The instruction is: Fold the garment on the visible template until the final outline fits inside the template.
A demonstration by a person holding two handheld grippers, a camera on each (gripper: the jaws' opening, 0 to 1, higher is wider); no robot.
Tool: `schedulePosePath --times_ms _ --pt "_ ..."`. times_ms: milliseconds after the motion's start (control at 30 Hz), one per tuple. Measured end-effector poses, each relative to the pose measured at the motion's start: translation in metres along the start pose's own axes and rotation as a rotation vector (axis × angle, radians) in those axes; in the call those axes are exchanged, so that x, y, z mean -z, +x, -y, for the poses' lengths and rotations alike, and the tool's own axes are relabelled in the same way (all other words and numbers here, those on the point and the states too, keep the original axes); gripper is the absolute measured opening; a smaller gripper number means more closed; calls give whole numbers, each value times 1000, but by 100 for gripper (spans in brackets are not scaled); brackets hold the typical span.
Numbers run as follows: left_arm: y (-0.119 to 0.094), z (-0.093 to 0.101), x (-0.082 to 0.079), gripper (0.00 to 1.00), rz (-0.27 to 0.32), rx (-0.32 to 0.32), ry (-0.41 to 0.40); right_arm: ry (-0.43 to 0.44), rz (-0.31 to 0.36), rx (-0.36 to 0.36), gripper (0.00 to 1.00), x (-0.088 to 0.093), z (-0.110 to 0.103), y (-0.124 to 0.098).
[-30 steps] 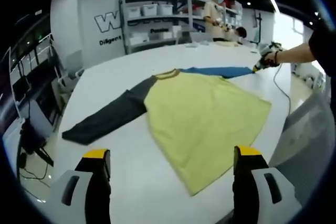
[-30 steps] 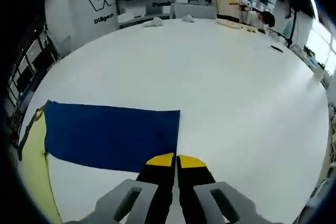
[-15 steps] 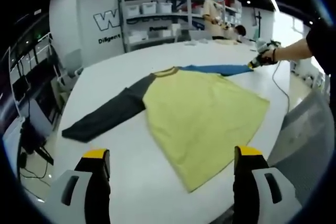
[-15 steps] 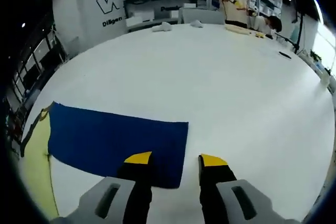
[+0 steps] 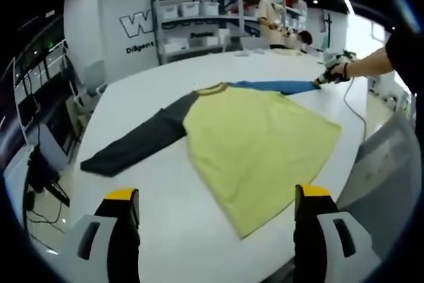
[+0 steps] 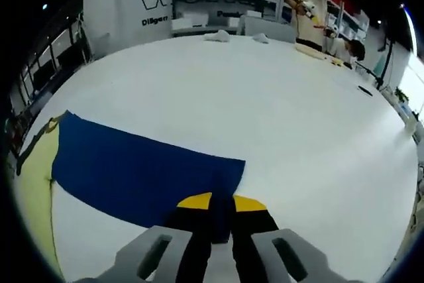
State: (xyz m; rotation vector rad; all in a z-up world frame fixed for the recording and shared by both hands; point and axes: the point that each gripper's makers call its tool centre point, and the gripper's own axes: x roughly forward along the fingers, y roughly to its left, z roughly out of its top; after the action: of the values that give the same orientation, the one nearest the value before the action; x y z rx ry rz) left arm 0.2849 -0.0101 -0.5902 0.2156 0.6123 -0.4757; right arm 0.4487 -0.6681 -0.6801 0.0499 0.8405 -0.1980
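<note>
A long-sleeved shirt lies flat on the white table. Its yellow body spreads in front of my left gripper, which hovers open above the near hem with nothing in it. A dark grey sleeve stretches left. The blue sleeve runs to the far right, where a hand holds my right gripper at its cuff. In the right gripper view the blue sleeve lies flat, and my right gripper is shut on its cuff edge, with blue cloth between the jaws.
Shelves with white bins stand behind the table. A person works at the far side, near small white cloths. A cable trails over the table's right edge. Dark equipment stands off the left side.
My right gripper was shut beside the cuff, opened half a second ago, and has now shut on the blue sleeve's cuff. My left gripper stays open and hardly moves.
</note>
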Motion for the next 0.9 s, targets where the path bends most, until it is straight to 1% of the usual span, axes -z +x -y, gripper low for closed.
schedulePosePath --times_ms 67,133,300,400,433,467,533,667,833,900 --pt "0 1 0 95 0 2 -1 23 -19 -8 0 1 -3 -3" --pt "0 1 1 95 -5 5 0 24 -31 -10 0 0 -1 -1" --pt "1 4 0 97 -2 15 -2 25 -35 -9 0 -6 1 0" --pt "2 5 2 98 -9 20 -7 52 -44 -12 0 -8 -1 -4" --pt "2 6 2 98 -12 22 -10 76 -49 -7 0 -8 0 -5" --pt "2 6 3 99 -14 25 -11 107 -55 -10 0 -8 -5 -8" --pt "3 6 3 99 -19 23 -16 130 -34 -21 0 -14 -3 -7" --pt "5 10 4 99 -20 40 -29 184 -36 -31 0 -20 -4 -8" --pt "6 12 3 99 -17 47 -30 189 -26 -43 0 -30 -10 -17" --pt "6 14 2 99 -12 55 -26 184 -19 -55 0 -34 -21 -24"
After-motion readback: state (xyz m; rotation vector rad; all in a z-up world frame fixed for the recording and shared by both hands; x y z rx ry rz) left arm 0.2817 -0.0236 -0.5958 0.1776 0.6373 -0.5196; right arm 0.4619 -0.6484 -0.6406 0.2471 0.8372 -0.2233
